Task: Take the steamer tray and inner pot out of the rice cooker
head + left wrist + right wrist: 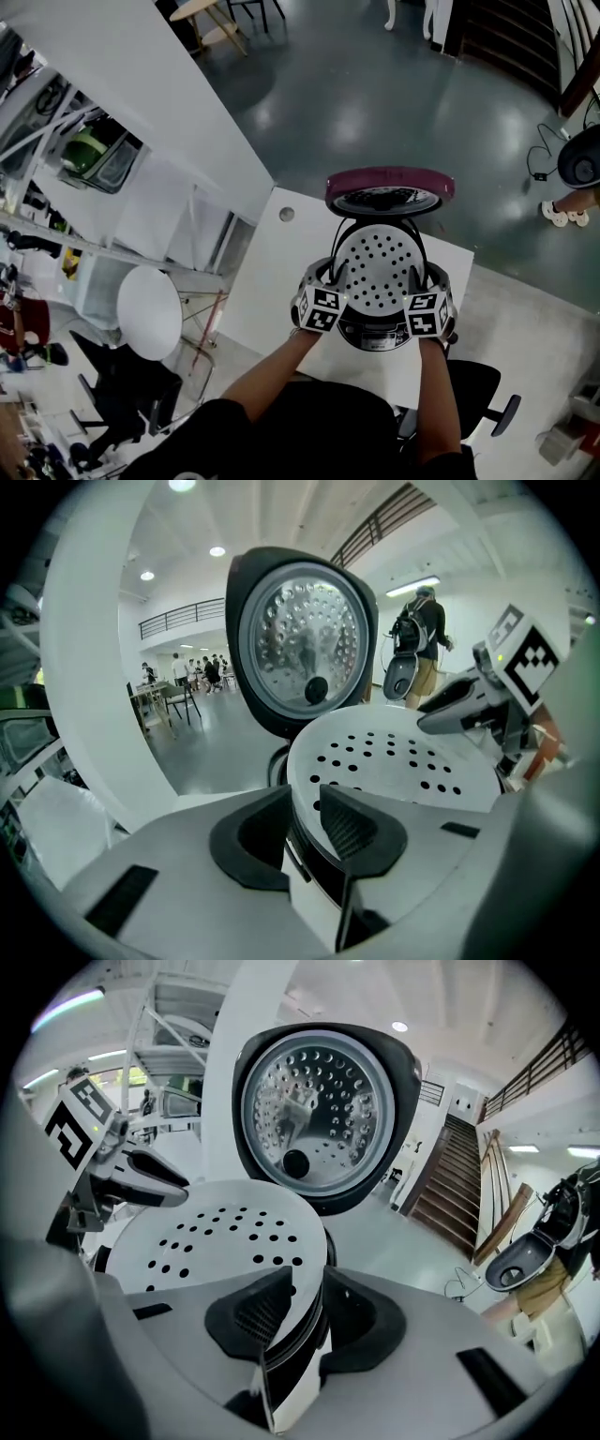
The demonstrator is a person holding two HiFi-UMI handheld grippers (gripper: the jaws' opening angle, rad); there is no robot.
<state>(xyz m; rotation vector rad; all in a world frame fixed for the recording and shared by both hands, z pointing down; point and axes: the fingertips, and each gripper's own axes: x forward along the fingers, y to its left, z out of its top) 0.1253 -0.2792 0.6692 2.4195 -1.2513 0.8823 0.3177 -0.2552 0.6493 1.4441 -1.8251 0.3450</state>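
Observation:
The white steamer tray [380,272], dotted with holes, lies over the mouth of the rice cooker [375,336]. The cooker's lid [389,190] stands open behind it. My left gripper [336,286] is shut on the tray's left rim and my right gripper [415,286] on its right rim. In the left gripper view the pads [352,827] pinch the edge of the tray [394,757]. In the right gripper view the pads [262,1312] clamp the opposite edge of the tray [216,1227]. A dark wall shows under the rim; I cannot tell if it is the inner pot.
The cooker stands on a small white table [281,291], near its front edge. A black office chair [478,394] sits below right and a white round seat [150,309] to the left. Shelving [75,169] fills the far left. A person with a backpack [417,639] stands far off.

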